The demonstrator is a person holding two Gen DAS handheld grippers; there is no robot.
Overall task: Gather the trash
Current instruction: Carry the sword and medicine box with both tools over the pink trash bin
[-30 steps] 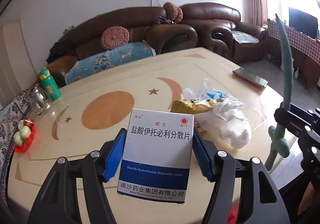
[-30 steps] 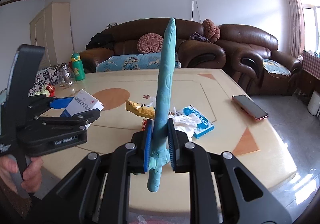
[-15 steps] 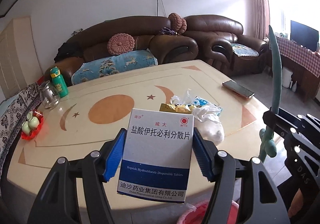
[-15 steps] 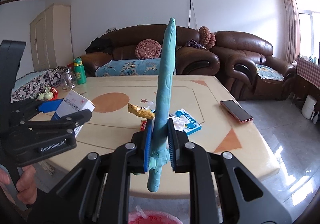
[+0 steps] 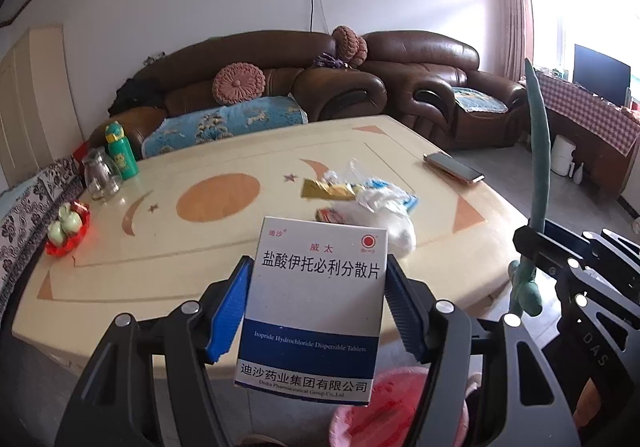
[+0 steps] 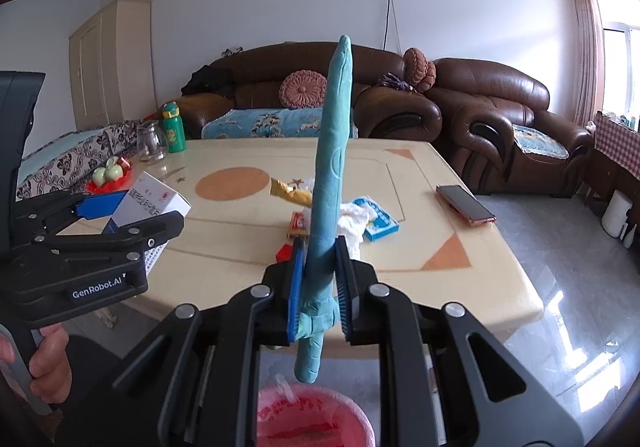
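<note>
My left gripper (image 5: 316, 307) is shut on a white and blue medicine box (image 5: 316, 303), held upright off the table's near edge. My right gripper (image 6: 318, 287) is shut on a long teal foam sword (image 6: 330, 175), standing upright; the sword also shows in the left wrist view (image 5: 538, 183). A pink bin with a red liner (image 6: 312, 419) sits on the floor right below both grippers, and shows in the left wrist view (image 5: 396, 403). More trash lies mid-table: a gold wrapper (image 5: 328, 191), crumpled white tissue (image 5: 384, 215), a blue packet (image 6: 378, 219) and a red and yellow packet (image 6: 296, 225).
The beige table (image 5: 160, 271) also bears a phone (image 5: 454, 167), a green bottle (image 5: 120, 151), a glass jar (image 5: 98, 175) and a red dish with green fruit (image 5: 66, 231). Brown sofas stand behind. The left gripper (image 6: 80, 247) is close to the right one.
Both grippers have drawn back from the table and lifted, still holding the box and the sword. The pink bin has come into view below them.
</note>
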